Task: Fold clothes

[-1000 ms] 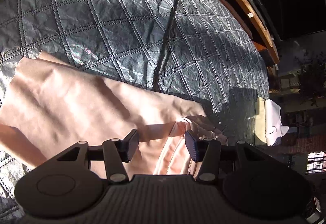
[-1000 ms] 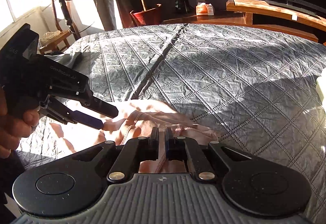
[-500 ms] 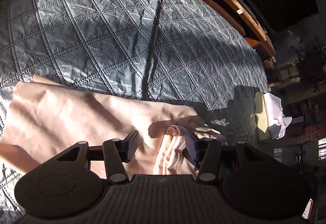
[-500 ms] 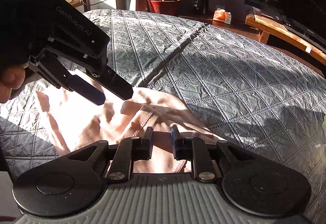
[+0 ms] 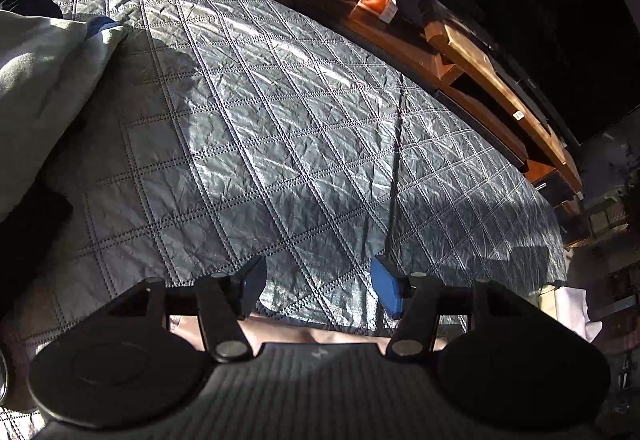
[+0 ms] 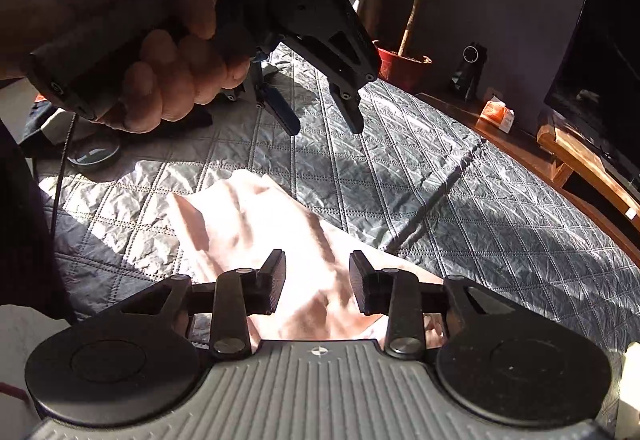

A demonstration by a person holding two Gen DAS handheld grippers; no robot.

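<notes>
A pale pink garment (image 6: 256, 224) lies folded on the grey quilted bed cover (image 6: 460, 200). My right gripper (image 6: 318, 286) hovers just above its near part, open and empty. My left gripper (image 6: 326, 128) is held up in the air above the garment's far edge, open and empty, gripped by a hand (image 6: 132, 40). In the left wrist view the left gripper (image 5: 318, 290) points at bare quilt (image 5: 280, 144); only a thin strip of the pink garment (image 5: 316, 336) shows under its fingers.
A grey-green cloth pile (image 5: 44, 80) lies at the bed's left. A wooden bench (image 5: 500, 80), a dark TV (image 6: 600, 72), a red plant pot (image 6: 400, 68) and an orange tissue box (image 6: 498, 114) stand beyond the far edge. Folded white cloth (image 5: 576, 312) lies at the right.
My right gripper opened and let go of the pink garment, then drew back. My left gripper lifted up and away from the garment, which now lies flat.
</notes>
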